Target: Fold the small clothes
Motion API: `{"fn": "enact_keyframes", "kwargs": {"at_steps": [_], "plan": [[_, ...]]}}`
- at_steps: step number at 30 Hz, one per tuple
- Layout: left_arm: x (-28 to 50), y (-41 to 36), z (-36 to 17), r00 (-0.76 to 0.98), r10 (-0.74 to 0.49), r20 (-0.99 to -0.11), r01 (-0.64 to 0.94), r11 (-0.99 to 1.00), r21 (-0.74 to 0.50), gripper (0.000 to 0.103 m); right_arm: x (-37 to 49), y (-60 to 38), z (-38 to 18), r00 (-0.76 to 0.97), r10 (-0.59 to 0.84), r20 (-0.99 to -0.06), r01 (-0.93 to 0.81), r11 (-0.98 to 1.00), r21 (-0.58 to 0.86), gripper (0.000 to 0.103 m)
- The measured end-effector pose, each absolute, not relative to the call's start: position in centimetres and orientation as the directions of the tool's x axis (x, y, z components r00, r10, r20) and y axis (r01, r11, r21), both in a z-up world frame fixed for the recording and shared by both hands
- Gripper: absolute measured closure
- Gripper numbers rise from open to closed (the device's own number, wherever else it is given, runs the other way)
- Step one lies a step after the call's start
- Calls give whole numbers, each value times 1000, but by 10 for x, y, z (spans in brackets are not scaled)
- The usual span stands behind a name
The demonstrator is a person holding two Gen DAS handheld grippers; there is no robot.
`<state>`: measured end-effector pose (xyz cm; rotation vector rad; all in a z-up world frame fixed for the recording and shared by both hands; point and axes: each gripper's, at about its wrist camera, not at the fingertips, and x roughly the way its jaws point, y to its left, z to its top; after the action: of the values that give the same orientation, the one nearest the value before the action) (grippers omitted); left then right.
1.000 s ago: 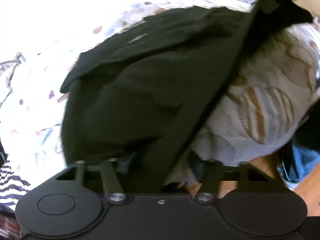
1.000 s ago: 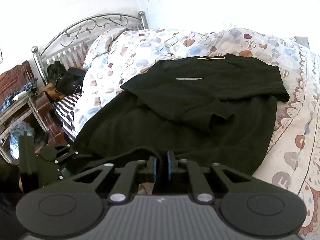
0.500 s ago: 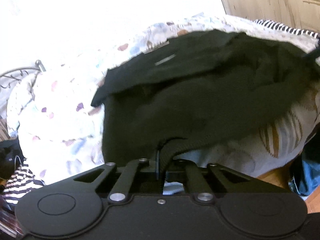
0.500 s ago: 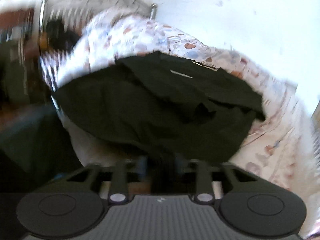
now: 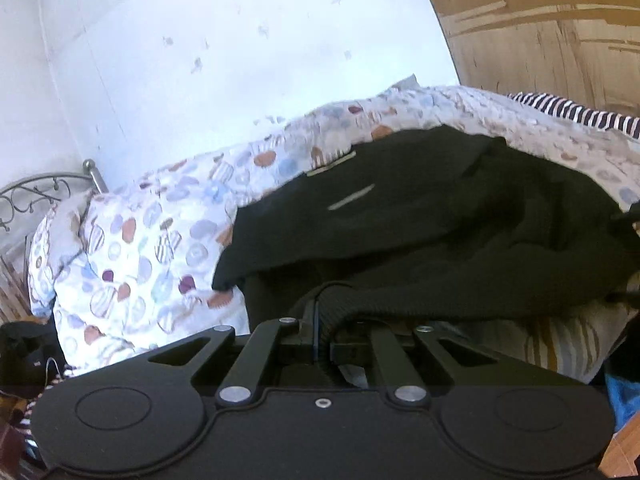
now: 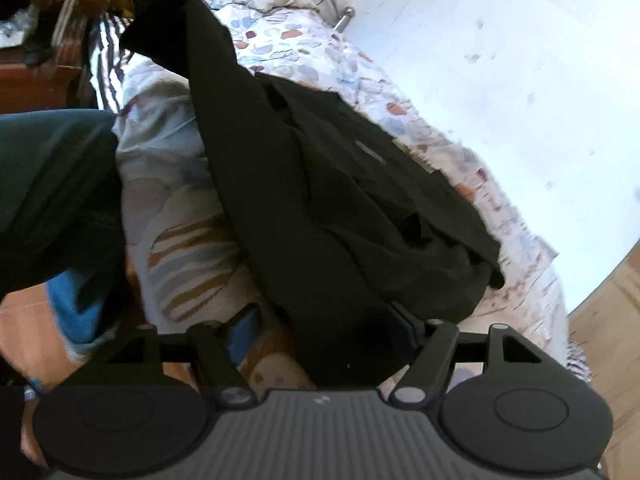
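Left wrist view: left gripper [image 5: 322,340] is sitting at the near edge of the bed, its jaws pressing together on the ribbed hem of the black garment [image 5: 420,232]. Black garment is lying spread over the patterned duvet [image 5: 160,240], a pale label strip showing on its upper layer; one folded-over flap is ending on the left, and the cloth is running off to the right. Metal headboard [image 5: 24,196] is standing far left against the white wall [image 5: 240,60]; wooden panel [image 5: 540,28] is rising far right, with a striped cloth [image 5: 572,110] lying below it

Right wrist view: right gripper [image 6: 324,344] is tilting, its jaws standing wide apart with the black garment [image 6: 320,208] draping between them and down over the gripper body; whether the cloth is touching either jaw cannot be told. A band of the garment is stretching up to the far left corner. Patterned duvet [image 6: 288,40] is lying beneath, and a dark trouser leg [image 6: 52,184] is showing at left over a wooden floor [image 6: 24,332]
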<state>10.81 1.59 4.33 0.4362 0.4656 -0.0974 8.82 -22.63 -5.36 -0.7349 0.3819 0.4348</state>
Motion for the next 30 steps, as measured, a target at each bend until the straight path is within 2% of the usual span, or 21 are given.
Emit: {"fn": "enact_keyframes", "kwargs": {"at_steps": [1, 3, 4, 5, 6, 8, 10, 15, 24, 30], "plan": [[109, 16, 47, 894, 7, -447, 188, 901, 390, 99, 88, -223, -55, 856, 229, -463, -484, 669, -564, 30], [107, 15, 54, 901, 2, -434, 190, 897, 398, 100, 88, -218, -59, 888, 188, -419, -425, 683, -594, 40], [105, 14, 57, 904, 0, -427, 191, 894, 405, 100, 87, -218, -61, 908, 152, -389, -380, 687, -619, 61], [106, 15, 59, 906, -3, -422, 194, 891, 411, 100, 86, -220, -61, 919, 132, -372, -354, 692, -629, 76], [105, 15, 60, 907, -9, -422, 201, 888, 414, 100, 85, -223, -60, 923, 127, -364, -342, 703, -623, 80], [99, 14, 59, 905, -18, -425, 214, 883, 417, 100, 80, -231, -54, 933, 123, -338, -320, 715, -621, 98], [90, 12, 53, 905, -19, -426, 219, 877, 427, 100, 71, -237, -46, 944, 123, -305, -297, 720, -628, 99], [59, 8, 40, 902, -27, -431, 214, 895, 391, 100, 46, -252, -18, 950, 112, -291, -274, 747, -606, 99], [-25, 17, 60, 889, -56, -455, 227, 916, 331, 100, -25, -278, 41, 890, 199, -411, -379, 823, -423, 99], [-14, 16, 70, 904, -33, -427, 205, 908, 365, 100, -6, -279, 60, 898, 234, -373, -368, 864, -343, 99]]}}
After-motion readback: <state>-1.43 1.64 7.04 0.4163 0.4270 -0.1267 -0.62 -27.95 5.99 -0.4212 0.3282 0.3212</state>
